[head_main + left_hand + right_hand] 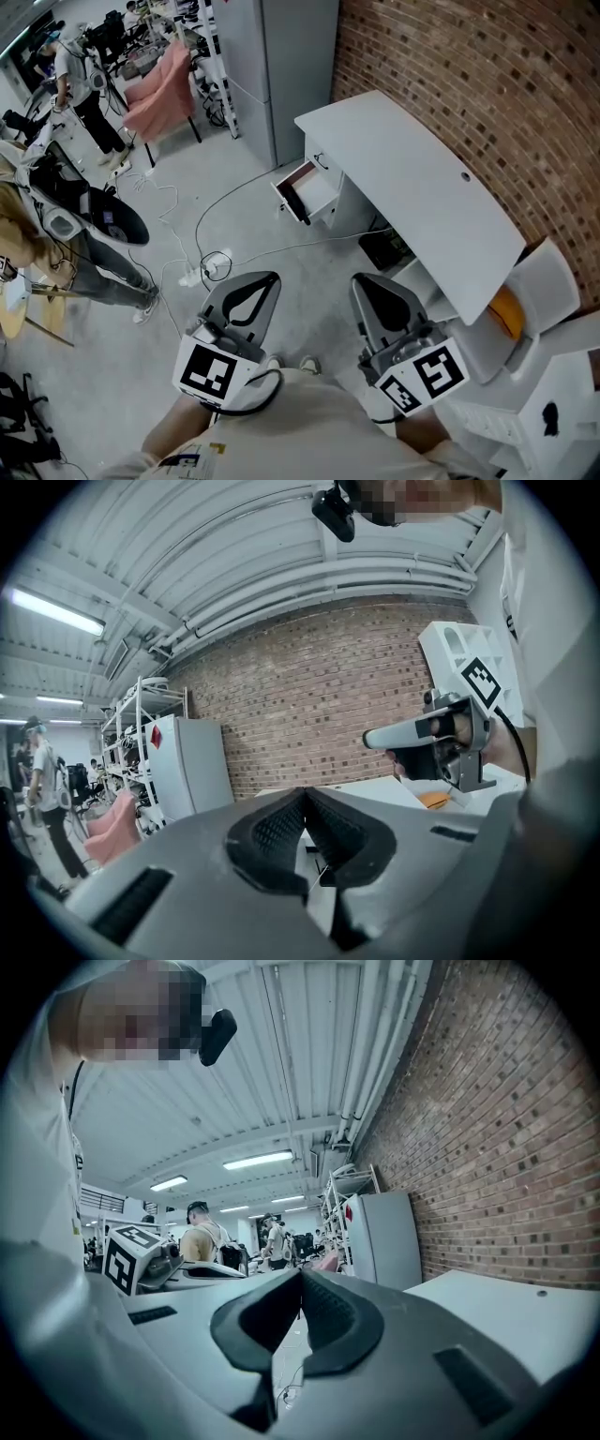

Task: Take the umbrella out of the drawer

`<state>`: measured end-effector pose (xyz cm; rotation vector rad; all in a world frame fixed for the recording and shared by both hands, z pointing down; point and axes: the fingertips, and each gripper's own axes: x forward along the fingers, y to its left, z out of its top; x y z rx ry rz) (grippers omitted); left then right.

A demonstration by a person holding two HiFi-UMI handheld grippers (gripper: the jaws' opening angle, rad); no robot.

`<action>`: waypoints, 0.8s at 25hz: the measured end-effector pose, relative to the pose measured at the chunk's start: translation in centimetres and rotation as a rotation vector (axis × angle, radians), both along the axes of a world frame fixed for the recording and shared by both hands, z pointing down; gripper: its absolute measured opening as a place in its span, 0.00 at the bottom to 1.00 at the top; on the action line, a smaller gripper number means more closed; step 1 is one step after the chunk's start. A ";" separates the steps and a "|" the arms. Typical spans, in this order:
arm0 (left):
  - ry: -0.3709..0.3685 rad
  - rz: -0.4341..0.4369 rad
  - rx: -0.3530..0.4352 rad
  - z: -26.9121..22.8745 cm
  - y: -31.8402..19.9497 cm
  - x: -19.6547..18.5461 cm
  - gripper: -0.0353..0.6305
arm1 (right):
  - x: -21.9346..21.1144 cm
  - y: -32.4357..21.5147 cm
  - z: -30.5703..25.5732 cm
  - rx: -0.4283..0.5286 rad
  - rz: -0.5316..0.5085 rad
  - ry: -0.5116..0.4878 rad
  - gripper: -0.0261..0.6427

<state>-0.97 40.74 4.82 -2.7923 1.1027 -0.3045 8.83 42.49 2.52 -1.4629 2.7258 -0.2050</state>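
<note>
Well short of the open drawer, left claw and right claw are both pressed together, empty; umbrella unseen, retrieval not begun.

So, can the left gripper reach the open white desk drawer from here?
Probably not yet. The left gripper, jaws together, is near the person's body, and the open white drawer stands far beyond it across the grey floor. Nothing seems to block the way.

Head view steeply down on desk and drawer, gripper views level, close behind own jaws, sharing brick wall
</note>
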 end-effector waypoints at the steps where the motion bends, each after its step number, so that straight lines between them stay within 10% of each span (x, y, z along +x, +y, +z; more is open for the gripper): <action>1: -0.002 -0.003 -0.002 0.1 0.1 0.1 0.06 | 0.1 0.1 0.1 0.002 -0.004 0.000 0.05; 20: -0.028 -0.057 0.002 0.7 0.9 3.0 0.06 | 3.4 0.0 1.5 -0.025 -0.033 0.025 0.05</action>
